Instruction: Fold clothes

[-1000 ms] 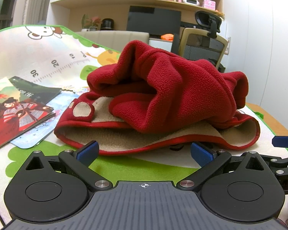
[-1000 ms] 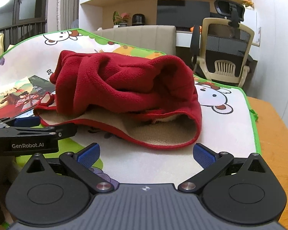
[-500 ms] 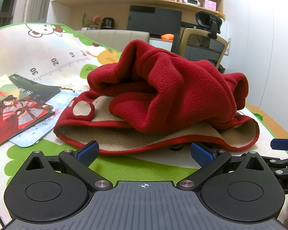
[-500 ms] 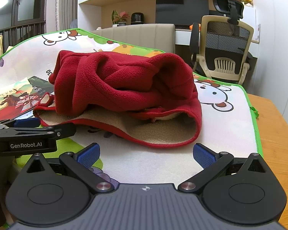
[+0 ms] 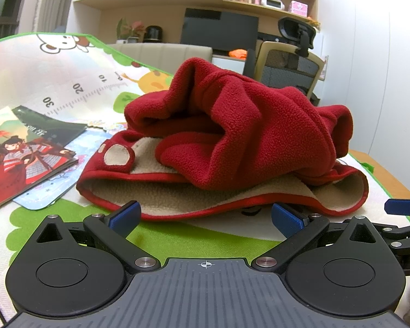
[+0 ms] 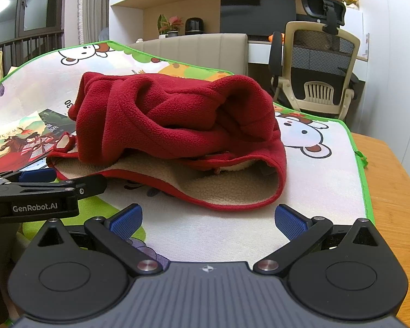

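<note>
A crumpled red fleece garment (image 5: pixel 246 131) with a beige lining lies in a heap on the cartoon play mat (image 5: pixel 177 235). The same garment (image 6: pixel 172 120) fills the middle of the right wrist view. My left gripper (image 5: pixel 205 216) is open just in front of the garment's near hem, nothing between its blue pads. My right gripper (image 6: pixel 207 217) is open too, a little short of the hem's right end. The left gripper's side shows at the left of the right wrist view, and a blue pad of the right gripper (image 5: pixel 401 207) at the right edge of the left wrist view.
Picture books (image 5: pixel 24 153) lie on the mat left of the garment. The mat's green border (image 6: pixel 360 169) ends at bare wooden tabletop (image 6: pixel 391 191) on the right. An office chair (image 6: pixel 319 68) and a beige sofa back (image 6: pixel 205 46) stand beyond the table.
Both grippers have crept slightly closer to the garment's hem. Both stay open, and the garment has not moved.
</note>
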`<state>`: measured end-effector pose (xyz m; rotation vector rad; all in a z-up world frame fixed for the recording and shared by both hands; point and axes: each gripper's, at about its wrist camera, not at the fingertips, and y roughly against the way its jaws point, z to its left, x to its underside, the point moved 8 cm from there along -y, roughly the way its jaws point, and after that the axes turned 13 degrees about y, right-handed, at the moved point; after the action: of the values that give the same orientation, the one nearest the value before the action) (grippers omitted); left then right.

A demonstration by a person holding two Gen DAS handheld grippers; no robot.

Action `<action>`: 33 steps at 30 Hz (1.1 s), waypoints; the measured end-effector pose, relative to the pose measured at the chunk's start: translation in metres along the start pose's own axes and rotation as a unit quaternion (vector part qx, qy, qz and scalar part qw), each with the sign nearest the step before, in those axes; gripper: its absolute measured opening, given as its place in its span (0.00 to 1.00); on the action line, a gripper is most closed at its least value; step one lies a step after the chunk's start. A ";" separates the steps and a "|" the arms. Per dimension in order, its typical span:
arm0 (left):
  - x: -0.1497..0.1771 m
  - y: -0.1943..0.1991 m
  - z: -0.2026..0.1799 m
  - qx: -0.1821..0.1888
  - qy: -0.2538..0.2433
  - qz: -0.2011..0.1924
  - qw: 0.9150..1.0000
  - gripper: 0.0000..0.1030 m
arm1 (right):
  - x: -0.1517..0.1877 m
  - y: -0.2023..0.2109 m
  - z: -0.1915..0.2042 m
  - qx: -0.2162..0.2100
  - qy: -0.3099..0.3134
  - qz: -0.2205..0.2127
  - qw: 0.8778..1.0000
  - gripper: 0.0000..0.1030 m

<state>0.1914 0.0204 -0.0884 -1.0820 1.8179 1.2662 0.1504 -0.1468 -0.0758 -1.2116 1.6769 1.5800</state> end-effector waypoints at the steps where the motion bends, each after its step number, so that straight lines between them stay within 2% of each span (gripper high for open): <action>1: 0.000 0.000 0.000 0.000 -0.002 -0.001 1.000 1.00 | 0.000 0.000 0.000 0.000 0.000 0.000 1.000 1.00; 27: 0.000 0.001 -0.001 0.002 -0.006 -0.005 1.000 1.00 | 0.000 -0.001 0.000 -0.001 -0.004 0.004 1.000 1.00; 33: 0.000 0.002 -0.001 0.002 -0.008 -0.007 1.000 1.00 | 0.004 -0.008 -0.013 0.009 -0.051 0.027 0.998 1.00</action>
<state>0.1901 0.0201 -0.0876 -1.0791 1.7975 1.2596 0.1579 -0.1601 -0.0804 -1.0681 1.6667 1.6276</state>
